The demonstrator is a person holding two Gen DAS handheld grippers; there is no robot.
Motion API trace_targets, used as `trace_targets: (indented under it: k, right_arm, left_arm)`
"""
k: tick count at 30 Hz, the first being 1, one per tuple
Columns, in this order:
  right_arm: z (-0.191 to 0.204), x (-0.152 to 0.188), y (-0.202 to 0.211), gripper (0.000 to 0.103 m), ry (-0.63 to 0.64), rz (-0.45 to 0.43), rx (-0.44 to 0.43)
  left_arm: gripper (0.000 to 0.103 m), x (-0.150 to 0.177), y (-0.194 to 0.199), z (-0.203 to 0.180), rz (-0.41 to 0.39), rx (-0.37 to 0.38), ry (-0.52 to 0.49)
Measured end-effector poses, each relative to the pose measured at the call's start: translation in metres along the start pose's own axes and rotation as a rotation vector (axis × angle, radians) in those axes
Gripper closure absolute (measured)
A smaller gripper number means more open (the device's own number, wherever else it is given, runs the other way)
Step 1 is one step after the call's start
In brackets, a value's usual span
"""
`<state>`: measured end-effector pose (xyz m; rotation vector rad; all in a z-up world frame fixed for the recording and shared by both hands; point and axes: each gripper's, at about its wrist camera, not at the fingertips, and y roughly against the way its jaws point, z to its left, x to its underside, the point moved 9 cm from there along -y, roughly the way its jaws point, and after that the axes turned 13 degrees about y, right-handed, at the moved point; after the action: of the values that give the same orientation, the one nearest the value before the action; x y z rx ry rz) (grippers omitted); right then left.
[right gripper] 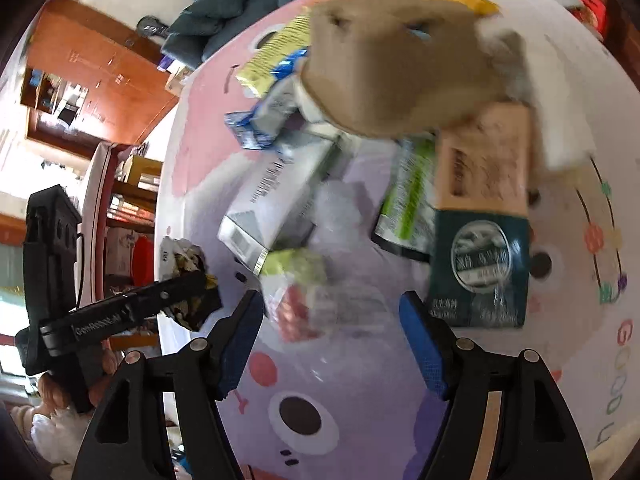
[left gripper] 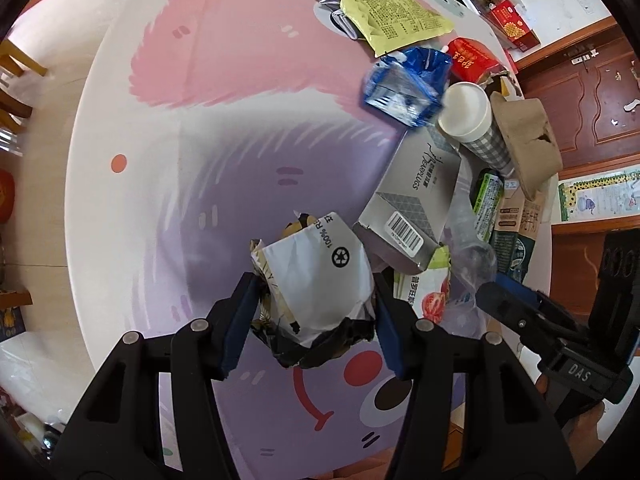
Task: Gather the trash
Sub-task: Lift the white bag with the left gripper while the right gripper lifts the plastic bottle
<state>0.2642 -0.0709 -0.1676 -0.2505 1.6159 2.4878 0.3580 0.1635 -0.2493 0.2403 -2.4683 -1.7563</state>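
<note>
Centrally, at six o'clock in the left wrist view, a crumpled white wrapper (left gripper: 316, 284) was gripped by the left gripper (left gripper: 310, 316) — both blue pads pressed into its sides above the round table (left gripper: 160, 160). It was judged light, soft and crushable, best held across its bunched middle. Toward three o'clock a litter pile was heaped: a grey carton (left gripper: 416, 200), a checked paper cup (left gripper: 472, 124), a blue pouch (left gripper: 404, 88). The right gripper (right gripper: 332, 344) was seen spread wide and holding nothing, a snack packet (right gripper: 304, 296) — thin, likely slippery — lying blurred between its jaws.
</note>
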Motion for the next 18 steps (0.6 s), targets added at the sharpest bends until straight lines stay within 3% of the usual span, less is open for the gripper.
trace_targets:
  k: [6,18]
  right_arm:
    - [-0.002,0.011,-0.008,0.028,0.004,0.04,-0.002]
    - [0.013,0.002,-0.034,0.019,0.001,0.014,0.07]
  left_arm:
    - [0.051,0.002,-0.005,-0.008,0.008,-0.005,-0.005]
    - [0.051,0.016,-0.011,-0.018,0.021,-0.006,-0.025]
